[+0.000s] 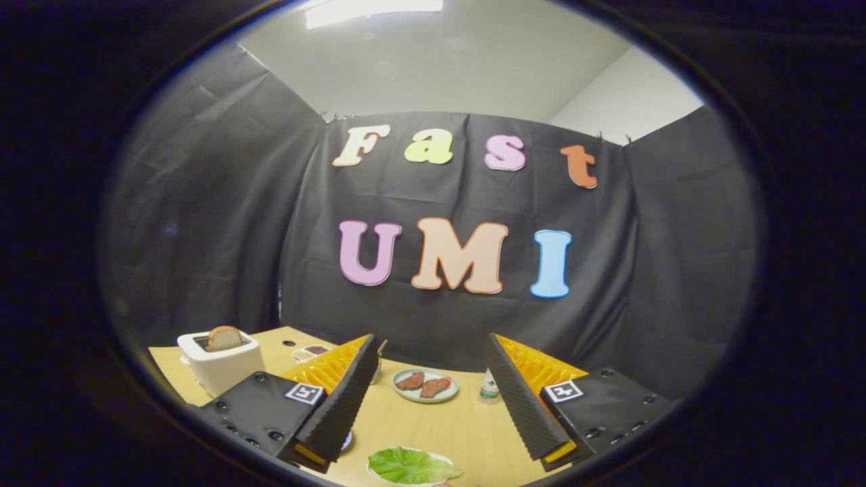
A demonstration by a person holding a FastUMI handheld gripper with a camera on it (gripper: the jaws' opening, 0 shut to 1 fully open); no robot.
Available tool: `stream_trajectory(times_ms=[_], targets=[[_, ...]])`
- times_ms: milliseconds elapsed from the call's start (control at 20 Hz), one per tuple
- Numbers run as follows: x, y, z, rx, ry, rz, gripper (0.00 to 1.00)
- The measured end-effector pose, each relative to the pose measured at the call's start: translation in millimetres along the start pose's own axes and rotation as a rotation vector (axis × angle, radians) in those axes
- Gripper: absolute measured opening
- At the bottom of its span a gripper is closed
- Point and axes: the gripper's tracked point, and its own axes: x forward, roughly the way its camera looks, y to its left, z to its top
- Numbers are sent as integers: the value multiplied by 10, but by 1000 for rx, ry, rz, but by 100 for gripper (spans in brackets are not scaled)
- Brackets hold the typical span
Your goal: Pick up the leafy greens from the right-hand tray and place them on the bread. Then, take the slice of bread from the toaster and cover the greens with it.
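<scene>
While claw (433, 379) hangs spread w/ nothing btwn fingers, leafy greens (409, 465) lie on table (460, 426) low btwn them, bread slice (224, 337) upright in toaster (220, 362) beyond left finger.

One toaster (221, 368) holds one bread slice (224, 337); one plate (425, 396) carries two meat pieces (423, 384); one green leaf (409, 465) lies near.

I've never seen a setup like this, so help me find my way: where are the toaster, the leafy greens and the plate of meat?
Toaster (220, 368): gripper view, on its front wall.
Leafy greens (409, 465): gripper view, middle of the leaf.
Plate of meat (425, 398): gripper view, near rim.
Gripper (433, 399): gripper view, open, nothing between its fingers.
</scene>
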Motion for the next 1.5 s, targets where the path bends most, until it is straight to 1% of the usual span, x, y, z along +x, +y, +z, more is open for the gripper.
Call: stream_trajectory(times_ms=[250, 550, 900, 1500], targets=[[96, -75, -284, -6, 80, 79, 100], [229, -72, -630, -19, 186, 207, 100], [338, 31, -1009, -79, 285, 344, 100], [377, 223, -1722, -179, 437, 532, 100]])
